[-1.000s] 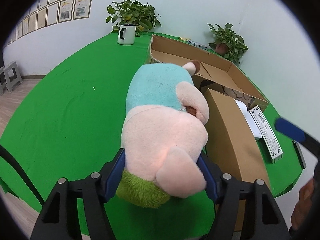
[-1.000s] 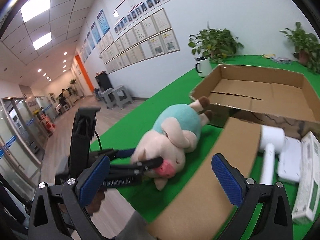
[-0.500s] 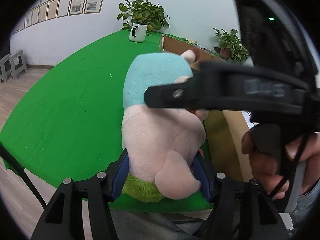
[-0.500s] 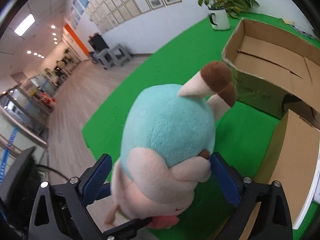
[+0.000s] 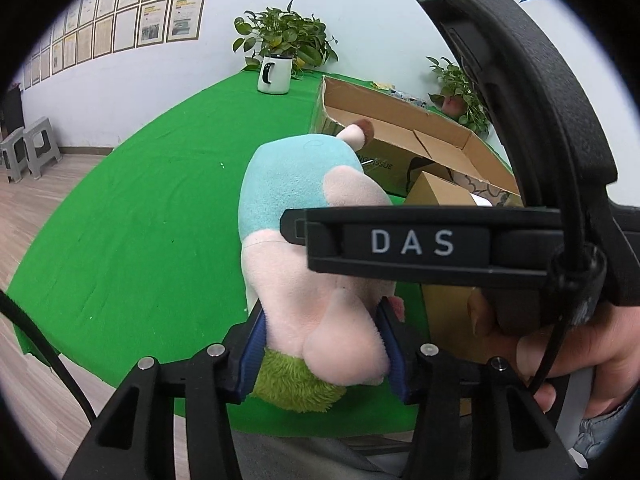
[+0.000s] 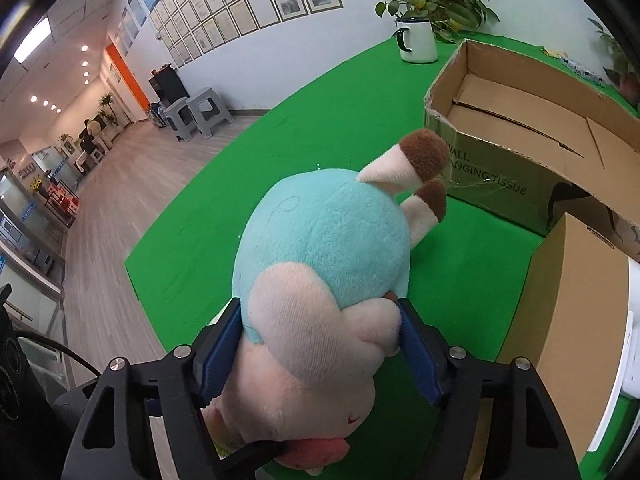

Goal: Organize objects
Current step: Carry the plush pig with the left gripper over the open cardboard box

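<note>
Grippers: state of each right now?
Left gripper: closing on the plush pig, pads pressing its head.
Right gripper: closing on the pig's body.

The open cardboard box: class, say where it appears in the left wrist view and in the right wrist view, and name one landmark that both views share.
Left wrist view: the open cardboard box lies above centre, right of the middle, beyond the plush toy, partly hidden by the right claw's body.
Right wrist view: the box fills the upper right, beyond the toy's brown-tipped feet.
Shared landmark: the white mug planter, standing just left of the box's far end.
</note>
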